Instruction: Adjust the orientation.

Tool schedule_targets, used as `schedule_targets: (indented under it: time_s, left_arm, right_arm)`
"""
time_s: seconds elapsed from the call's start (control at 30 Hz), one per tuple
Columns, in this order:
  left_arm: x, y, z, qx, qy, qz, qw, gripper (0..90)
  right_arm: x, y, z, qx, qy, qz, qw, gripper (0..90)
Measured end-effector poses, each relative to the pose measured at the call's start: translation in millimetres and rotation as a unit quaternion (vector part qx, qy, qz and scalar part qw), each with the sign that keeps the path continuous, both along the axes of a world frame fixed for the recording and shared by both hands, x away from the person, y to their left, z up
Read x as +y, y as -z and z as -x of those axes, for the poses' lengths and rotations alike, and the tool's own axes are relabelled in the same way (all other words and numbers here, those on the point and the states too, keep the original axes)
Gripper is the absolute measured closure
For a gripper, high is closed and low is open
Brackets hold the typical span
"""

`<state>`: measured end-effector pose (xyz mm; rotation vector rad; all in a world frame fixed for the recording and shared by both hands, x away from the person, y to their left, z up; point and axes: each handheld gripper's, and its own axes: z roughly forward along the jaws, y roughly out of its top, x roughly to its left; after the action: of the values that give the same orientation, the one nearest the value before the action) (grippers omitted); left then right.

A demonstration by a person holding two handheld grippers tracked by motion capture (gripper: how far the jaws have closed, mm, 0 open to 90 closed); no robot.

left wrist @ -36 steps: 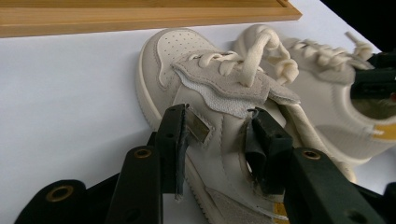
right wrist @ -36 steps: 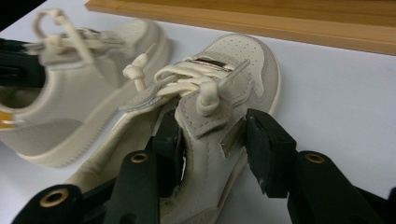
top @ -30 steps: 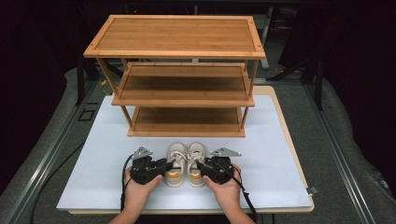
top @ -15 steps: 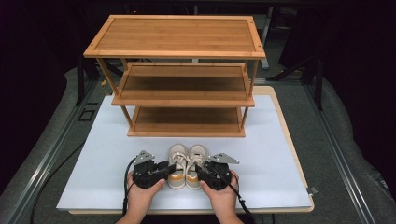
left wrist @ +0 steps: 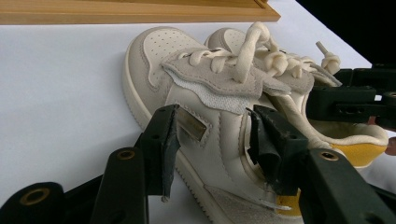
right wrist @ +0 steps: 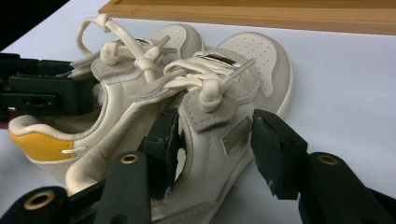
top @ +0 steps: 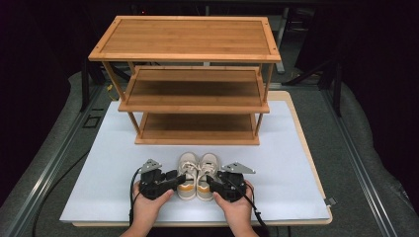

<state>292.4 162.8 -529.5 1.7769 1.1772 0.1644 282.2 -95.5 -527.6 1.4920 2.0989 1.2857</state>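
On a white-topped table (top: 99, 187) in a dark room, a pair of cream toddler sneakers (top: 197, 174) sits side by side just in front of a three-tier bamboo shoe rack (top: 190, 79), toes toward it. The left hand-held gripper (top: 174, 178) and right hand-held gripper (top: 211, 181) each straddle a shoe's side wall, jaws just widened and pads off the leather. Judged from here, backing both straight out, clear of the loose laces (left wrist: 261, 56), should leave the pair aligned
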Motion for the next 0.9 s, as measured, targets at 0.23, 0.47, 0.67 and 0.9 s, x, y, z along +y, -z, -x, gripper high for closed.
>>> schedule_targets:
  time_s: [0.23,0.47,0.67,0.9]
  left_arm:
    - [-1.5,2.8,-2.6,0.002,-0.005,-0.003,1.0000,50.3]
    - [-5.2,5.0,0.5,-0.004,-0.024,-0.001,0.9997,51.2]
    - [-5.7,5.2,1.1,-0.005,-0.026,0.000,0.9997,51.5]
    - [-5.8,5.3,1.2,-0.004,-0.026,0.002,0.9996,51.9]
  right_arm:
    - [2.0,0.8,3.3,-0.009,0.014,0.000,0.9999,51.6]
    - [3.7,3.4,4.2,-0.007,0.026,-0.008,0.9996,51.0]
    - [4.2,6.9,4.3,-0.001,0.041,-0.032,0.9986,50.5]
    - [4.6,6.6,4.1,0.001,0.043,-0.031,0.9986,51.9]
